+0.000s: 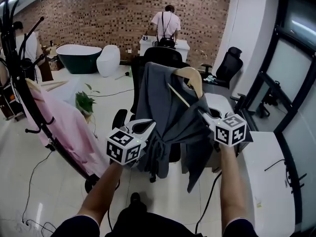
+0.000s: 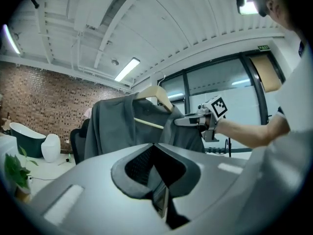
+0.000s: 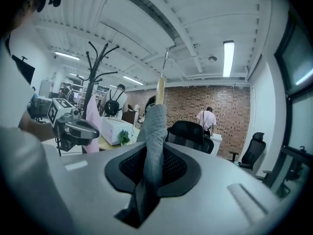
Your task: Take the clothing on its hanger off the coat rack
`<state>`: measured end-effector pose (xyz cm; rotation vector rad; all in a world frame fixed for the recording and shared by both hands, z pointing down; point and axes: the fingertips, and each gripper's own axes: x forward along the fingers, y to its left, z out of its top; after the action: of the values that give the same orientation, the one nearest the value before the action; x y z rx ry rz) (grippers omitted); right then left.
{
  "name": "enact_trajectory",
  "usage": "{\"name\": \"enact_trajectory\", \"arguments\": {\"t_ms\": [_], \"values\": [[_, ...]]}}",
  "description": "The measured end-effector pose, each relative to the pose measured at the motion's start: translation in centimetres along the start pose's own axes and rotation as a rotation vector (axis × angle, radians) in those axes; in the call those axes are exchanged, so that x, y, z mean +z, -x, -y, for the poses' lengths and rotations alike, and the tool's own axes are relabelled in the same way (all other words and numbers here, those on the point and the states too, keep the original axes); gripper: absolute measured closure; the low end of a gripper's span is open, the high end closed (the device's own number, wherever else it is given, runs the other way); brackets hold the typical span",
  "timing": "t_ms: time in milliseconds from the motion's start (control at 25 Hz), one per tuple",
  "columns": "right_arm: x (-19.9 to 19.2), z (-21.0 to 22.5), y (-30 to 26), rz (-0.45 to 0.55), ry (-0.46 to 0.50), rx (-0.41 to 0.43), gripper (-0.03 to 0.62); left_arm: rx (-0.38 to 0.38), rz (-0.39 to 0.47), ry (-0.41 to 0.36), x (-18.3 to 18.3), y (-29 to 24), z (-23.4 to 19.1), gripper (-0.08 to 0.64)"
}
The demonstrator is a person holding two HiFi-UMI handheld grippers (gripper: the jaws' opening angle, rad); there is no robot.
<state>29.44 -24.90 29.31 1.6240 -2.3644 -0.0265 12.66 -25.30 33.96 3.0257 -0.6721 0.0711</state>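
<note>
A grey garment [image 1: 170,112] hangs on a wooden hanger [image 1: 190,80], held in the air away from the black coat rack [image 1: 15,58] at the left. My right gripper [image 1: 205,115] is shut on the garment's shoulder over the hanger's end; grey fabric [image 3: 154,131] fills its jaws, and the hanger's hook [image 3: 165,62] stands above. My left gripper [image 1: 148,126] is at the garment's left edge, and a strip of grey cloth [image 2: 161,199] shows pinched between its jaws. The left gripper view shows the hanger [image 2: 156,94] and the right gripper [image 2: 188,121] beyond.
A pink garment [image 1: 64,127] still hangs on the coat rack. A black office chair [image 1: 160,58] stands behind the grey garment, another [image 1: 229,63] at the right. A white desk [image 1: 266,181] runs along the right. A plant [image 1: 85,102], cables [image 1: 34,177] and a person [image 1: 165,26] at a counter lie beyond.
</note>
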Motion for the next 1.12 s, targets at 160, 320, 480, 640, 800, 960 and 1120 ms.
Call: {"name": "enact_trajectory", "arguments": {"t_ms": [160,320,480,640,800,960,1120], "values": [[-0.5,3.0,-3.8,0.007,-0.031,-0.03,0.541,-0.034,-0.007,0.007,-0.2,-3.4,-4.0,0.549],[0.1,5.5,-8.4,0.001,-0.032,-0.056,0.541,-0.05,-0.022,0.019,-0.4,-5.8,-8.5,0.549],[0.5,7.4,-12.5,0.01,-0.033,-0.085,0.54,-0.053,-0.029,0.027,-0.3,-7.6,-12.2,0.549],[0.7,9.3,-16.4,0.045,-0.084,-0.091,0.54,-0.03,-0.043,0.042,-0.7,-8.7,-15.8,0.549],[0.4,11.1,-20.2,0.038,-0.097,-0.07,0.541,0.012,-0.061,0.065,-1.6,-10.0,-18.9,0.549],[0.8,13.2,-24.0,0.041,-0.086,-0.03,0.54,0.062,-0.06,0.077,-1.4,-12.0,-21.5,0.549],[1.7,15.3,-27.7,0.062,-0.084,0.03,0.54,0.117,-0.053,0.08,-0.8,-14.2,-23.7,0.549]]}}
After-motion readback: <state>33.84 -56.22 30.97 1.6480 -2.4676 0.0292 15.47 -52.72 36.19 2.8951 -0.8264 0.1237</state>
